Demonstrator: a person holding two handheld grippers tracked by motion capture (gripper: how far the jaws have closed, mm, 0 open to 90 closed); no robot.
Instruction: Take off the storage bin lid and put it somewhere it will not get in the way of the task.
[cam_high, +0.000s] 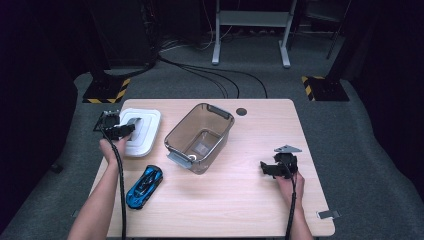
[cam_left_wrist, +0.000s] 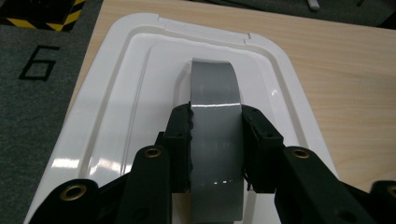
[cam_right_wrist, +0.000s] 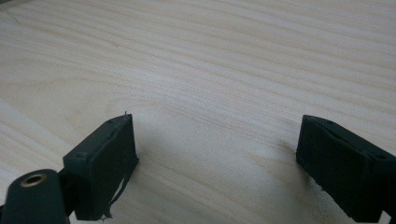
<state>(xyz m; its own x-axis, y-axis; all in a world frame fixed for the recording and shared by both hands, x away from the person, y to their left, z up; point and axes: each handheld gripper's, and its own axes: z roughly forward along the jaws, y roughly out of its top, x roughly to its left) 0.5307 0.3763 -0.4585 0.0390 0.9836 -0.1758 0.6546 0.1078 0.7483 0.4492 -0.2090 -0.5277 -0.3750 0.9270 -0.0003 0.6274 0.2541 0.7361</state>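
Gripping grey handle (cam_left_wrist: 215, 140) on white lid (cam_left_wrist: 116, 116)

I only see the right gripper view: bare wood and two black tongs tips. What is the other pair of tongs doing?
Observer: The left tongs are clamped on a grey tape loop that arches over a white lid.
Operator: Anything that lid might belong to?
Observer: A clear plastic tub stands open, just right of the lid in the high view.
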